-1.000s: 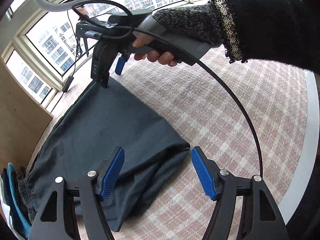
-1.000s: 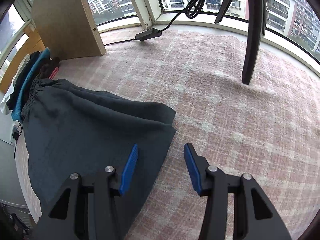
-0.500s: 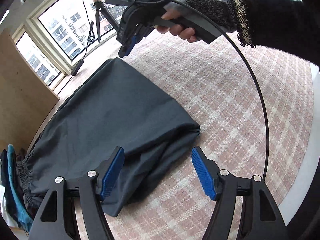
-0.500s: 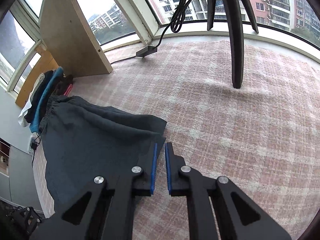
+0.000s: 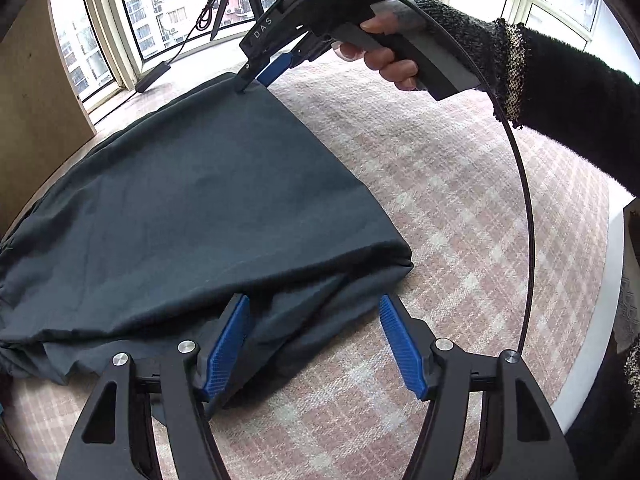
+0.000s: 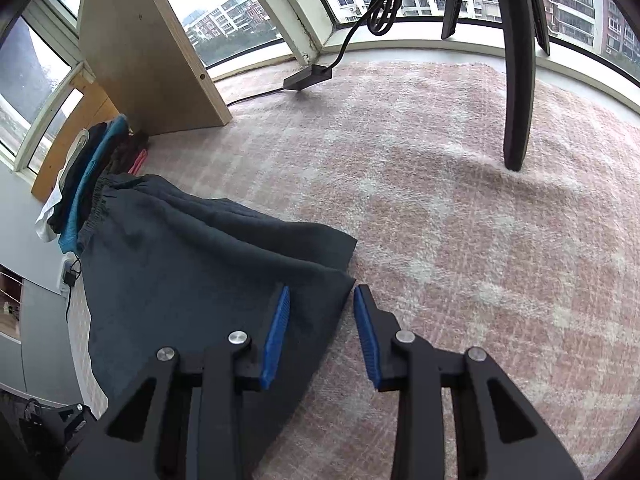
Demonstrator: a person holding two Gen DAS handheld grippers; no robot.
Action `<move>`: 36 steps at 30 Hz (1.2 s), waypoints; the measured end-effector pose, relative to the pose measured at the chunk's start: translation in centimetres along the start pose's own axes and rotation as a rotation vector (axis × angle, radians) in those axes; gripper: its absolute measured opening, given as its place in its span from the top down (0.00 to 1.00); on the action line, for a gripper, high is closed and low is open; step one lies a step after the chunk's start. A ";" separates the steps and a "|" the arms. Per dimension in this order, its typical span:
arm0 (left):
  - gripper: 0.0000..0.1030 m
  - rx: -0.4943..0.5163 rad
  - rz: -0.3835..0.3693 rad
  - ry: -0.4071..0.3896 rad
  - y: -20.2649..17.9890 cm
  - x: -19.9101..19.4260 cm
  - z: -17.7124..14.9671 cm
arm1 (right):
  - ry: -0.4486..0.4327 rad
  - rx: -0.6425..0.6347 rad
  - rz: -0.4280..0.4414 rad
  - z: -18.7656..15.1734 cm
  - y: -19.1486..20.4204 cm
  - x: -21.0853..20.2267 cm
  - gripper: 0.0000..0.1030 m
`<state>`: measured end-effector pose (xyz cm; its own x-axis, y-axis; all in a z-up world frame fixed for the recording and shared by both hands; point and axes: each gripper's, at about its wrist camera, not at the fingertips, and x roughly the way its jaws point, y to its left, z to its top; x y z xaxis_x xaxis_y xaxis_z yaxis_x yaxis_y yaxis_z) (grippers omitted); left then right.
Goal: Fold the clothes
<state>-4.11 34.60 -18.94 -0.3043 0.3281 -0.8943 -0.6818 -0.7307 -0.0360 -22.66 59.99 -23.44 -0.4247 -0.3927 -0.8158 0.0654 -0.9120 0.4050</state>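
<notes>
Dark grey shorts (image 5: 192, 200) lie flat on the pink plaid cloth (image 5: 460, 200), elastic waistband to the left. My left gripper (image 5: 314, 344) stands open over the near hem corner, its left finger resting on the fabric. A hand (image 5: 384, 60) holds my right gripper (image 5: 256, 80), whose tips touch the far hem corner. In the right wrist view the right gripper (image 6: 320, 320) is open, with that corner of the shorts (image 6: 192, 264) lying between its blue pads, unpinched.
A wooden panel (image 6: 148, 48) stands at the back left with a pile of clothes (image 6: 88, 176) beside it. A black tripod leg (image 6: 518, 80) and a power adapter (image 6: 308, 78) sit near the windows. The cloth's white edge (image 5: 592, 340) runs along the right.
My right gripper, shut and lifted half a second ago, has opened and come down onto the far hem corner. My left gripper has edged closer over the near corner.
</notes>
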 end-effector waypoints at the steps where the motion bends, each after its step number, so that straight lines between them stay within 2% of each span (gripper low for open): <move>1: 0.40 -0.009 -0.009 0.004 0.4 -0.1 0.0 | -0.002 0.002 0.003 0.0 0.0 0.0 0.68; 6: 0.44 -0.053 -0.045 0.041 2.4 0.2 0.9 | -0.010 0.011 0.019 0.0 -0.1 0.1 0.68; 7: 0.49 -0.024 -0.045 0.058 2.1 0.7 1.1 | -0.012 0.012 0.022 0.0 -0.2 0.1 0.68; 10: 0.50 0.088 -0.032 0.089 0.2 1.9 1.6 | -0.012 0.024 0.028 0.1 -0.2 0.1 0.68; 13: 0.51 0.155 -0.044 0.089 -1.5 2.4 2.4 | -0.011 0.028 0.030 0.1 -0.3 0.2 0.68; 15: 0.56 0.198 -0.053 0.079 -2.5 2.7 3.0 | -0.010 0.028 0.030 0.2 -0.3 0.2 0.68; 17: 0.77 0.237 -0.064 0.065 -3.2 2.8 3.2 | -0.009 0.029 0.031 0.2 -0.4 0.3 0.68; 19: 0.99 0.223 -0.098 0.067 -3.1 2.7 3.2 | -0.009 0.029 0.032 0.2 -0.4 0.3 0.71; 21: 0.99 0.198 -0.118 0.060 -2.6 2.4 3.0 | -0.008 0.030 0.033 0.2 -0.4 0.3 0.88; 22: 0.99 0.186 -0.129 0.055 -2.4 2.1 2.9 | -0.008 0.030 0.033 0.3 -0.5 0.4 0.92; 26: 0.99 0.142 -0.176 0.017 -1.7 0.6 2.6 | -0.010 0.047 0.043 0.3 -0.8 0.3 0.95; 32: 0.99 0.155 -0.174 0.002 -2.2 0.0 2.3 | -0.022 0.100 0.071 0.5 -1.7 -0.1 0.95; 36: 1.00 0.148 -0.180 0.004 -2.1 0.2 2.1 | -0.035 0.090 0.057 0.8 -1.6 0.1 0.95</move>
<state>-4.16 37.48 -18.09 -0.1666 0.4431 -0.8809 -0.8153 -0.5643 -0.1296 -23.54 61.51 -23.79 -0.4539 -0.4379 -0.7760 0.0093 -0.8732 0.4873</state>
